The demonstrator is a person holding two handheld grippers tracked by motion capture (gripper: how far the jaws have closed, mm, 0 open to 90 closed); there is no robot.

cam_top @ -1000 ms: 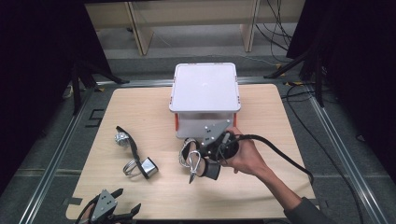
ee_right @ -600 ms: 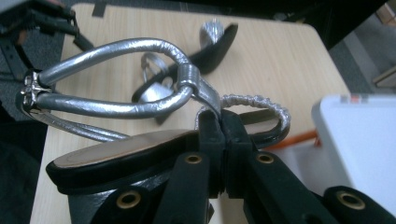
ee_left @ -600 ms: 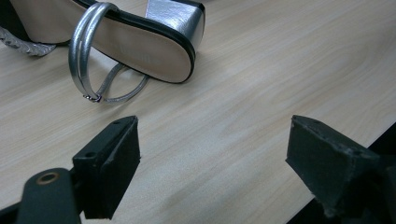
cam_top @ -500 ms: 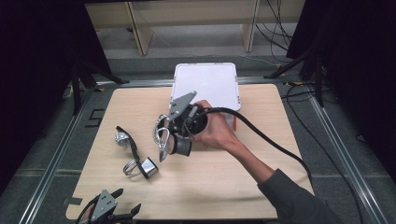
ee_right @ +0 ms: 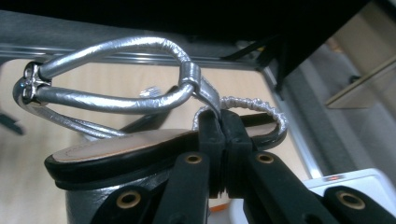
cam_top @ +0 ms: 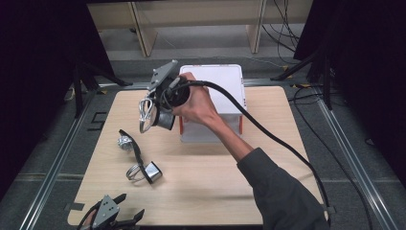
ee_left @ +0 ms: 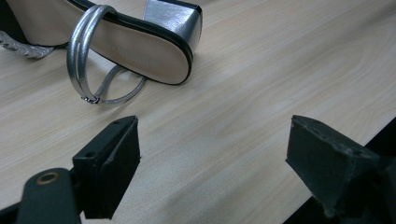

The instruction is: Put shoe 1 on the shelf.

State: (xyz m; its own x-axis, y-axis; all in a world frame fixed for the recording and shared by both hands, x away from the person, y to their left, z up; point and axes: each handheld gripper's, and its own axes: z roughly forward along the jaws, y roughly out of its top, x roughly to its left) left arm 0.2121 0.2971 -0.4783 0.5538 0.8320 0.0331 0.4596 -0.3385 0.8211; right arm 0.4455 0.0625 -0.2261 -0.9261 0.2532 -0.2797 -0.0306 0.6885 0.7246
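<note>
1. High view first: the right gripper (cam_top: 152, 114) is up in the air over the back-left part of the wooden table (cam_top: 268, 177), just left of the white storage box (cam_top: 218, 84). It's carrying a silver sandal (cam_top: 146, 115) that hangs off its front end, clear of the tabletop.
2. Right gripper view backs that up: the two black jaws are squeezed together, pinching the held sandal's thin silver strap right above its black-edged sole (ee_right: 140, 151). The ankle strap loop (ee_right: 116, 74) sticks up and out to the left, and the silver block heel sits just below the sole.
3. About the box: its white lid is on, with red latches on the sides, so I can't tell what's inside. Neither sandal is in it.
4. The second silver sandal (cam_top: 139, 160) lies on its side on the table's left half, well apart from the box, heel toward the near edge.
5. The left gripper (cam_top: 109, 215) sits at the near-left table edge. Its own view shows the jaws spread wide with bare wood between them, gripping nothing, and the lying sandal's sole (ee_left: 116, 42) and strap loop just beyond the tips.
</note>
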